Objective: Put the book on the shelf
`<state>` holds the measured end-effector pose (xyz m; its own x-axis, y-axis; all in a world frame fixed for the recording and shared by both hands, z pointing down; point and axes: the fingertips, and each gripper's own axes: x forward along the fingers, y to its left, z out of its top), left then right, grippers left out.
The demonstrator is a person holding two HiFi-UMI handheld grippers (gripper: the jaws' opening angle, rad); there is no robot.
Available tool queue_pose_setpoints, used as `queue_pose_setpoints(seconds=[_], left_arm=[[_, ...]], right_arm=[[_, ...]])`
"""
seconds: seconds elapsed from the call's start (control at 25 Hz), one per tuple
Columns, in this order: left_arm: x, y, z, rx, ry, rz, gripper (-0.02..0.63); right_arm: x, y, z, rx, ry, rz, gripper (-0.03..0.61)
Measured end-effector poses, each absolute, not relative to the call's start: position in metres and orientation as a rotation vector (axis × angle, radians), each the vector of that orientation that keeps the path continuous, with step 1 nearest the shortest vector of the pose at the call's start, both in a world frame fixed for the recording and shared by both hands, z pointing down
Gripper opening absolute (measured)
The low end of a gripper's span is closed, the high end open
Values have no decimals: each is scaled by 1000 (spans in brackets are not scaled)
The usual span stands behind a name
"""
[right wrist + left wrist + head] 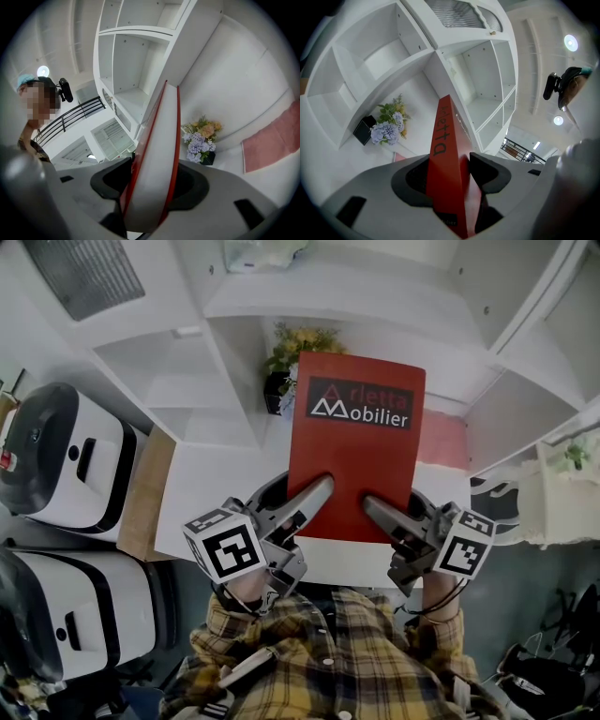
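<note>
Bright, even indoor light — ceiling lamps (570, 42) glare; both gripper views bulge fisheye, corners black, jaws slightly soft.

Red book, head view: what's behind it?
The book covers much of a white shelf bay. A flower pot shows at its upper left edge, a pink mat at its right; what lies between is hidden.
</note>
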<state>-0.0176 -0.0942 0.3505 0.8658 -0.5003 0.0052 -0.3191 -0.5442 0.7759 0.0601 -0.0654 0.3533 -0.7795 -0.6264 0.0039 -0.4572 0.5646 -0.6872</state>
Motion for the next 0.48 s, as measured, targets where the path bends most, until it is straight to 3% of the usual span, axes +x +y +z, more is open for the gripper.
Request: queue_pose_setpoints(seconds=[0.48], left_arm=[[-13, -91, 298, 2305, -566, -361, 253]], right_arm=[[65, -61, 303, -889, 2604, -835, 244]])
